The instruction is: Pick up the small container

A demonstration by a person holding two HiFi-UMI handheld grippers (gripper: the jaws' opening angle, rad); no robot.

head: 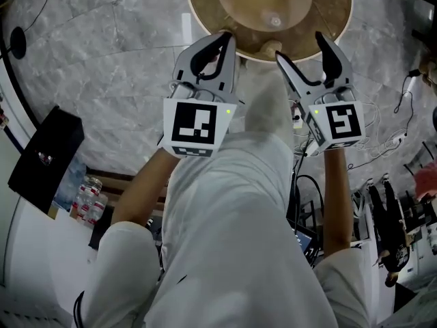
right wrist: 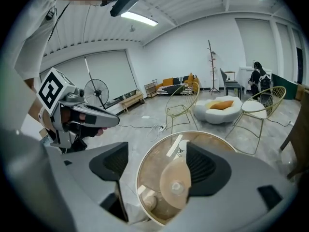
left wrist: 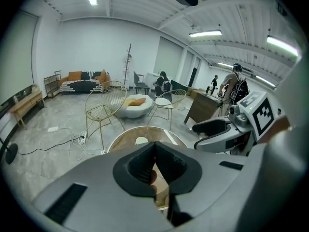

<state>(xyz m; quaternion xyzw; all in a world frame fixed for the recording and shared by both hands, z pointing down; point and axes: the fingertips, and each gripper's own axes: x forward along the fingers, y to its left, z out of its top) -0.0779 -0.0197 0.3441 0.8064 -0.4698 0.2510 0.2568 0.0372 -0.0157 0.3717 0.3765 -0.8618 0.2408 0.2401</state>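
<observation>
A round glass-topped table (head: 338, 19) lies just ahead, below both grippers. On it rests a big tan disc with a small knob (head: 275, 20), and a small beige round container (head: 270, 47) sits at the near rim. The same container (right wrist: 148, 200) shows low in the right gripper view, beside the disc (right wrist: 176, 185). My left gripper (head: 227, 39) is shut, jaws touching with nothing between them, at the table's near edge and left of the container. My right gripper (head: 300, 48) stands open above the rim, right of the container, its pads (right wrist: 205, 166) bare.
A white strip (right wrist: 175, 146) and a small white piece (right wrist: 186, 148) lie on the table's far side. A black box (head: 44, 159) and water bottles (head: 89, 200) stand at lower left. Cables (head: 382, 142) trail on the floor at right. Wire chairs (left wrist: 104, 108) and a pouf (left wrist: 133, 105) stand beyond.
</observation>
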